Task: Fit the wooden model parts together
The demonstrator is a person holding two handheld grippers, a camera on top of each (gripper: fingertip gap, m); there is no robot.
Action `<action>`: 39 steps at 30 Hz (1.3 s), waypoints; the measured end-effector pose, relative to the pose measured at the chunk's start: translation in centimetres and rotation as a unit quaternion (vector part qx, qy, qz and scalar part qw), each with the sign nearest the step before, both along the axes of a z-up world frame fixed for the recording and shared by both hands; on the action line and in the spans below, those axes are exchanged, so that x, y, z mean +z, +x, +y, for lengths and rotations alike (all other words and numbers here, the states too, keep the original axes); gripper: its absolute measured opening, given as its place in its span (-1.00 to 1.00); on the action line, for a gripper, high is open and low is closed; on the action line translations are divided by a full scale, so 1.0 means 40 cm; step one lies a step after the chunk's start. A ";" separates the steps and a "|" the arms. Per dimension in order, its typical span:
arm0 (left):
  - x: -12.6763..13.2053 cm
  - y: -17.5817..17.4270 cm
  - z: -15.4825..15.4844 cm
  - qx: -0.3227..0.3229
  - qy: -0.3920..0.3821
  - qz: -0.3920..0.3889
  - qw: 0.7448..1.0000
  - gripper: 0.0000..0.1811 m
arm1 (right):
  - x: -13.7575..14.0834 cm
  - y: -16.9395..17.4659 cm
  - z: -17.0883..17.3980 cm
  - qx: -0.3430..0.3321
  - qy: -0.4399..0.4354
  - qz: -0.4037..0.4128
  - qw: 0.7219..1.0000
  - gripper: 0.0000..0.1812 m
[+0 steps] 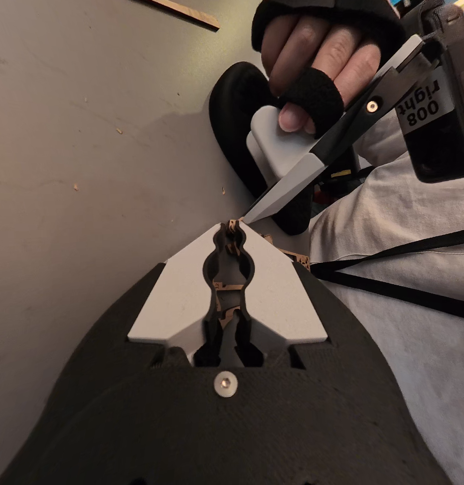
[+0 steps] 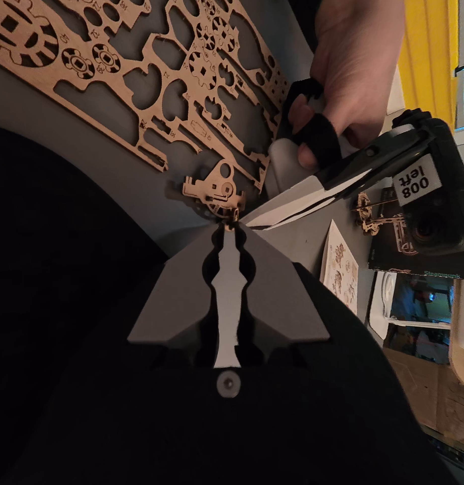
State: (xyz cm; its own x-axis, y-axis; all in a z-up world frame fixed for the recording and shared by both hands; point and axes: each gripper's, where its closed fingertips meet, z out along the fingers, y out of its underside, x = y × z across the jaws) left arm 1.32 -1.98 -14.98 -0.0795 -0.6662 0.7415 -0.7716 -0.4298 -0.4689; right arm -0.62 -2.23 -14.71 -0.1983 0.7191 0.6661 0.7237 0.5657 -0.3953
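Observation:
In the left wrist view my left gripper (image 1: pixel 231 225) is shut on the wooden model assembly (image 1: pixel 299 258), which shows through the jaw gap and sticks out to the right. The right gripper (image 1: pixel 248 219) comes in from the upper right, its tip against the same wood. In the right wrist view my right gripper (image 2: pixel 229 226) is shut on a small wooden part (image 2: pixel 232 216) at the lower edge of the flat, gear-patterned assembly (image 2: pixel 215 194). The left gripper (image 2: pixel 248 223) meets it from the right, tips pinched at the same spot.
A laser-cut wooden sheet (image 2: pixel 147 78) with several empty cut-outs lies on the grey table (image 2: pixel 68 110) behind the assembly. An instruction sheet (image 2: pixel 338 270) and the dark kit box (image 2: pixel 409 236) lie to the right. A wooden strip (image 1: pixel 189 13) lies at the far edge. The person's white shirt (image 1: pixel 383 301) is close on the right.

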 end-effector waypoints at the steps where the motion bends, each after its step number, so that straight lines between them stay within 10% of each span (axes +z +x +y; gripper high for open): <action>1: 0.000 0.001 -0.001 0.000 0.001 0.000 1.000 -0.94 | 0.001 -0.001 0.001 0.001 0.006 0.001 1.000 -0.94; 39: 0.001 -0.046 -0.033 -0.038 -0.029 0.032 0.998 -0.90 | -0.003 -0.019 -0.014 0.008 0.140 -0.035 0.990 -0.98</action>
